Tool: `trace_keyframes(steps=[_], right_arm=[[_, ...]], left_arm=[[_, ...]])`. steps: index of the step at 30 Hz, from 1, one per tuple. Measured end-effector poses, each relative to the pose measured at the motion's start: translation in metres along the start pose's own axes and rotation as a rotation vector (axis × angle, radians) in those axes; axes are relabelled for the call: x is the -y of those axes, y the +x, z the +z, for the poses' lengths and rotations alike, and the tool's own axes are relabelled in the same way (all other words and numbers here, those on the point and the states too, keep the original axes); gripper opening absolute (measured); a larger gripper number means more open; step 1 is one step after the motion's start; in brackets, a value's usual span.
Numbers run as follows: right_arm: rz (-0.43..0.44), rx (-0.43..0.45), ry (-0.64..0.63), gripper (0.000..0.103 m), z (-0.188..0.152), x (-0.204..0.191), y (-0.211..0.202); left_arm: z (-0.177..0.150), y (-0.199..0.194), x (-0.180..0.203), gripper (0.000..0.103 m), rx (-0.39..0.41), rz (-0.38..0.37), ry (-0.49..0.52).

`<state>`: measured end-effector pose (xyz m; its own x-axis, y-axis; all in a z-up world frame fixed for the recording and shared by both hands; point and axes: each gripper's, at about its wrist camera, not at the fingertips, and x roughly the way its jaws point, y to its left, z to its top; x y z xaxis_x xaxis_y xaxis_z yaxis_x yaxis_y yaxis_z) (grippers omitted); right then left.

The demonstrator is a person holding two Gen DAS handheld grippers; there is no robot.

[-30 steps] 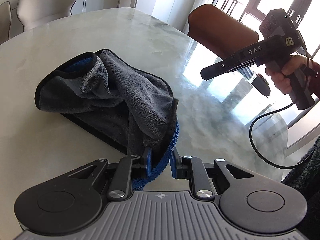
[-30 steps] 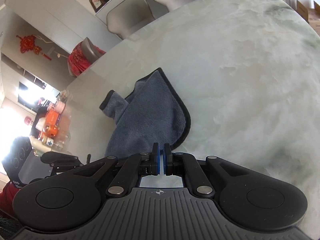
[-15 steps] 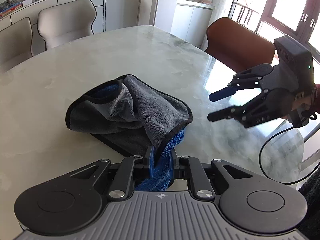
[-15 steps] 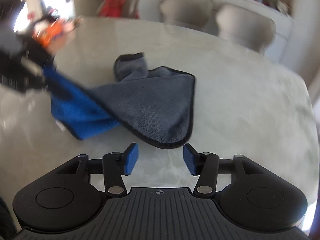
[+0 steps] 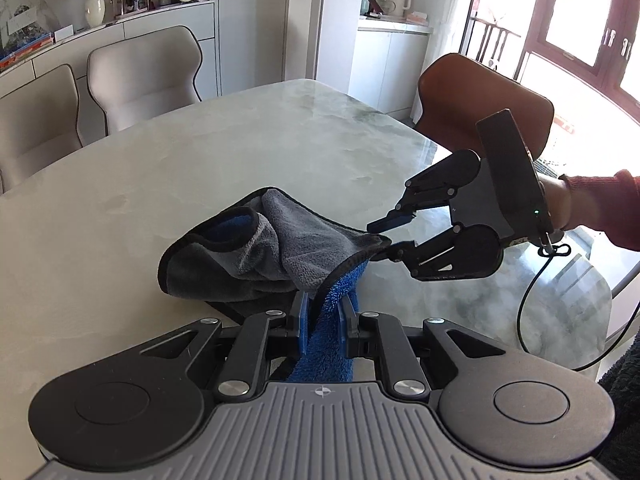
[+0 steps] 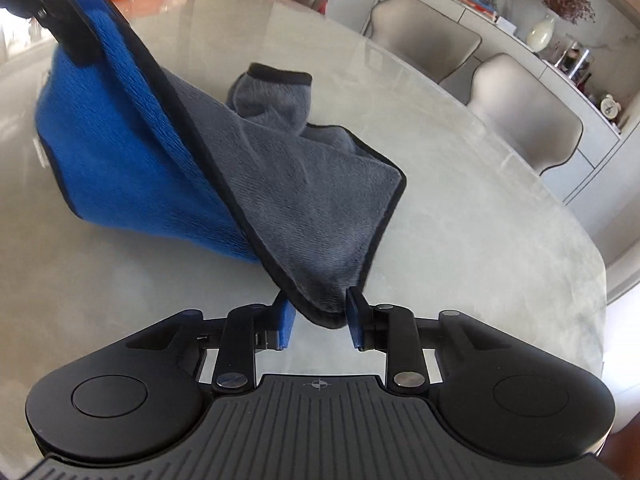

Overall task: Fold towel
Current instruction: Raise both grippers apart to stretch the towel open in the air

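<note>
A towel [image 5: 280, 252], grey on one side and blue on the other with black trim, lies crumpled on the marble table [image 5: 200, 152]. My left gripper [image 5: 323, 320] is shut on one corner of it and holds that corner lifted. My right gripper [image 6: 318, 316] is open, with another towel corner [image 6: 328, 304] between its fingers; it also shows in the left wrist view [image 5: 380, 236], at the towel's right edge. In the right wrist view the towel [image 6: 300, 184] stretches up to the left gripper [image 6: 72, 40] at the upper left.
Two beige chairs [image 5: 144, 68] stand at the table's far side and a brown chair [image 5: 480, 100] at its right. A black cable [image 5: 536, 300] hangs from the right gripper. A sideboard with a vase [image 5: 95, 4] runs along the back wall.
My right gripper opened, swung round and moved in onto the towel's free corner. My left gripper lifted its held corner higher off the table.
</note>
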<state>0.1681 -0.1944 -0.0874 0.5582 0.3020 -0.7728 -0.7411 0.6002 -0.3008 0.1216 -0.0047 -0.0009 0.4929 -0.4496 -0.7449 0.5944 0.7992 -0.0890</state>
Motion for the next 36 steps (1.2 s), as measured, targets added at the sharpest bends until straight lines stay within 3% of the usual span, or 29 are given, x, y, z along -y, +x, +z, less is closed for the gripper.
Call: trace_keyframes(steps=[4,12,16,20,27,36], right_arm=[[0.009,0.058,0.018,0.005,0.008,0.010,-0.015],[-0.099,0.253,0.143,0.004,0.035,0.055,-0.085],[-0.176,0.325,0.114,0.004,0.048,0.064,-0.118],[-0.215,0.365,0.081,0.004,0.062,0.068,-0.136],[-0.287,0.456,0.088,0.004,0.098,0.102,-0.157],[-0.337,0.539,0.088,0.004,0.166,0.163,-0.158]], left_arm=[[-0.006,0.008,0.003,0.013,-0.041,0.042,0.024],[0.003,-0.001,0.012,0.013,-0.012,0.078,0.099],[0.016,-0.010,0.020,0.013,0.024,0.069,0.137],[0.035,-0.020,0.028,0.011,0.041,0.109,0.246],[0.101,-0.054,0.011,0.011,0.128,0.285,0.398],[0.194,-0.083,-0.019,0.011,0.234,0.490,0.479]])
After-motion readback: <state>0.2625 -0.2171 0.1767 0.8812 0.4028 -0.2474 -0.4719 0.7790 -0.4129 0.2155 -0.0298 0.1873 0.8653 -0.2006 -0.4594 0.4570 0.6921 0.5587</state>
